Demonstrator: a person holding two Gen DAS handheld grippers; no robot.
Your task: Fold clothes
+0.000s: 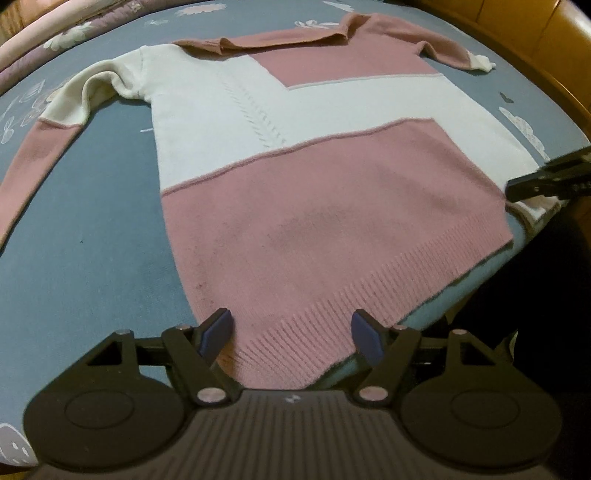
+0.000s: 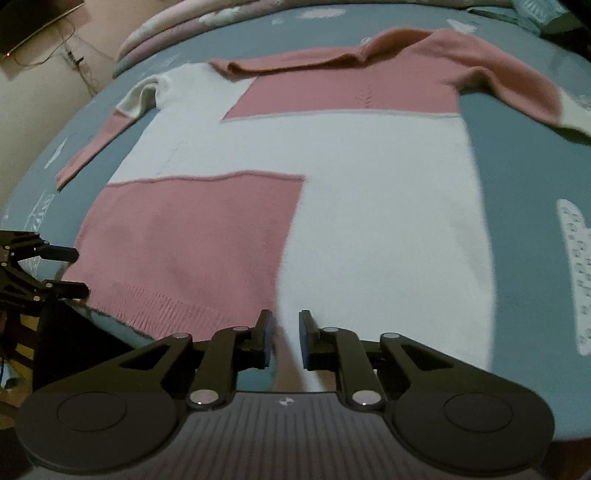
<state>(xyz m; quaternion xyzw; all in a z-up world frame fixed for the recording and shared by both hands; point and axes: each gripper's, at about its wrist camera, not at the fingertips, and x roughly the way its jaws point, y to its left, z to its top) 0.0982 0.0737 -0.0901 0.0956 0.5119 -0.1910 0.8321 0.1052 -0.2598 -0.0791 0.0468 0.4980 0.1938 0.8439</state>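
A pink and white block-patterned sweater (image 1: 295,184) lies spread flat, face up, on the blue bed sheet (image 1: 92,240), sleeves out to both sides. My left gripper (image 1: 291,321) stands open over the ribbed pink hem at its near left corner, one pad on each side of the hem edge without pressing it. My right gripper (image 2: 286,325) is at the white part of the hem of the sweater (image 2: 369,184), jaws a narrow gap apart with white fabric showing between the pads. Each gripper shows in the other's view: the left gripper (image 2: 74,273) and the right gripper (image 1: 513,190).
The bed's near edge runs just under both grippers, with dark floor below. A folded pink and lilac quilt (image 2: 166,29) lies at the bed's far end. A wooden frame (image 1: 554,37) borders the right side. Cables (image 2: 74,55) trail on the floor at the far left.
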